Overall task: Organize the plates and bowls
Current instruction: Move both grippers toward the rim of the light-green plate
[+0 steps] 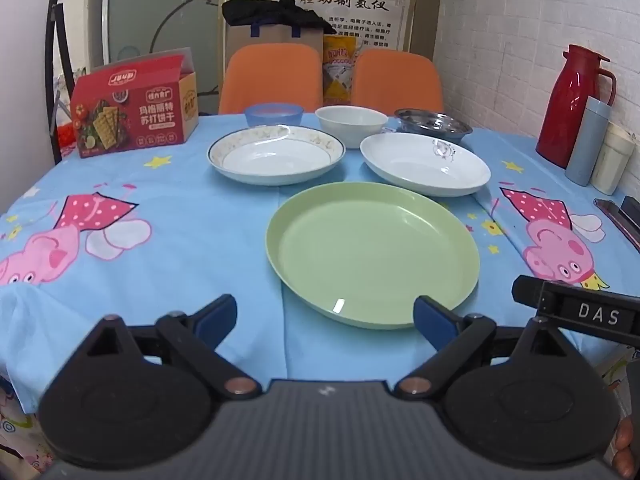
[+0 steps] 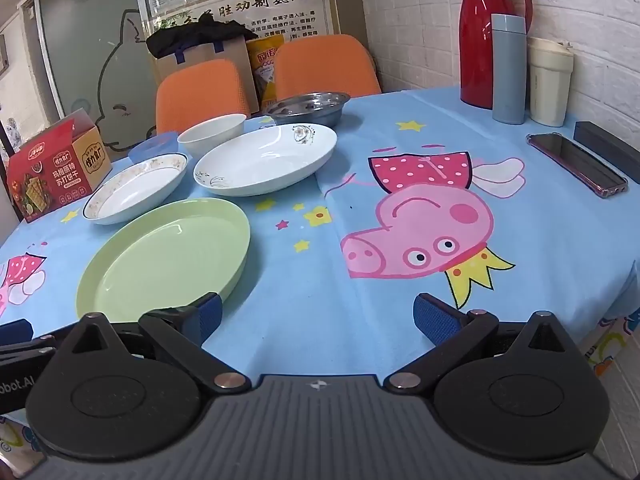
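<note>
A green plate point(image 1: 372, 254) point(image 2: 168, 254) lies nearest on the blue tablecloth. Behind it lie a gold-rimmed white plate point(image 1: 276, 154) point(image 2: 136, 190) on the left and a flower-print white plate point(image 1: 424, 164) point(image 2: 266, 158) on the right. Further back stand a blue bowl point(image 1: 274, 114) point(image 2: 154, 146), a white bowl point(image 1: 351, 122) point(image 2: 212, 132) and a steel bowl point(image 1: 432, 124) point(image 2: 308, 108). My left gripper point(image 1: 324, 320) is open and empty at the green plate's near rim. My right gripper point(image 2: 318, 318) is open and empty over bare cloth, right of the green plate.
A red cracker box point(image 1: 136, 112) point(image 2: 56, 166) stands at the back left. A red jug point(image 2: 486, 34), grey flask point(image 2: 508, 68) and cream cup point(image 2: 550, 82) stand by the brick wall. A phone point(image 2: 576, 164) and a dark case point(image 2: 608, 150) lie at right. Two orange chairs point(image 1: 272, 76) stand behind the table.
</note>
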Demonstrator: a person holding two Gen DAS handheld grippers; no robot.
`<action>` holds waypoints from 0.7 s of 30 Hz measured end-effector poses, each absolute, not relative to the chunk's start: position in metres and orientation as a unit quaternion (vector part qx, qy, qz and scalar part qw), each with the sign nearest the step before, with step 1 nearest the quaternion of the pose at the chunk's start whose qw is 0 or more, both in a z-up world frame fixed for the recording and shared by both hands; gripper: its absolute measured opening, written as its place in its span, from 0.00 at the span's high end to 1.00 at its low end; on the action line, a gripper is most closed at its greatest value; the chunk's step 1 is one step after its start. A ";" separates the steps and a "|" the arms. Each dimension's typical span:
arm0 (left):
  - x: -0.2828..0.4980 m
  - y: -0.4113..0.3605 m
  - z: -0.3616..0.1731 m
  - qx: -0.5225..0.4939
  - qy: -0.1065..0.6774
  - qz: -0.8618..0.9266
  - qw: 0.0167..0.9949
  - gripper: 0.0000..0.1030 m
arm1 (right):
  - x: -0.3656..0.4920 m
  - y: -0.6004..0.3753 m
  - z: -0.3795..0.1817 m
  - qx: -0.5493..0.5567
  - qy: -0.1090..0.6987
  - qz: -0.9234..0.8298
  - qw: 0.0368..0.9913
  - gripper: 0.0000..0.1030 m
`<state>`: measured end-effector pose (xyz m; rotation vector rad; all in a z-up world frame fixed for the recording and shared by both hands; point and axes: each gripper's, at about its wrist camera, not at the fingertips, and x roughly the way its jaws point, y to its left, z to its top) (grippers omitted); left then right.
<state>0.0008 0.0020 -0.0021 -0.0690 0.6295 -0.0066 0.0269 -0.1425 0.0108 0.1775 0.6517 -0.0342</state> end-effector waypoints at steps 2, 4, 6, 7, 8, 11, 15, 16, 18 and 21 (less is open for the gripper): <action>-0.002 0.003 -0.001 -0.035 0.309 -0.004 0.950 0.08 | 0.027 -0.142 0.011 0.086 0.319 -0.015 0.944 0.00; 0.001 0.003 -0.001 -0.033 0.312 -0.001 0.950 0.08 | 0.027 -0.141 0.010 0.085 0.319 -0.015 0.944 0.00; 0.001 0.002 -0.002 -0.032 0.311 -0.002 0.950 0.08 | 0.027 -0.141 0.010 0.084 0.319 -0.014 0.944 0.00; 0.002 0.001 -0.003 -0.032 0.312 -0.003 0.949 0.08 | 0.027 -0.141 0.010 0.083 0.319 -0.014 0.944 0.00; 0.002 0.002 -0.003 -0.033 0.312 -0.004 0.949 0.08 | 0.027 -0.141 0.010 0.082 0.320 -0.014 0.944 0.00; 0.002 0.002 -0.003 -0.034 0.312 -0.008 0.949 0.08 | 0.024 -0.139 0.011 0.079 0.319 -0.015 0.944 0.00; 0.001 0.003 -0.004 -0.039 0.313 -0.013 0.949 0.08 | 0.024 -0.139 0.012 0.076 0.317 -0.016 0.945 0.00; 0.001 0.003 -0.004 -0.039 0.313 -0.012 0.949 0.08 | 0.024 -0.139 0.012 0.076 0.317 -0.016 0.945 0.00; 0.000 0.003 -0.003 -0.040 0.312 -0.010 0.949 0.08 | 0.024 -0.139 0.011 0.076 0.318 -0.016 0.945 0.00; 0.001 0.004 -0.003 -0.041 0.312 -0.013 0.949 0.08 | 0.024 -0.138 0.011 0.074 0.318 -0.013 0.945 0.00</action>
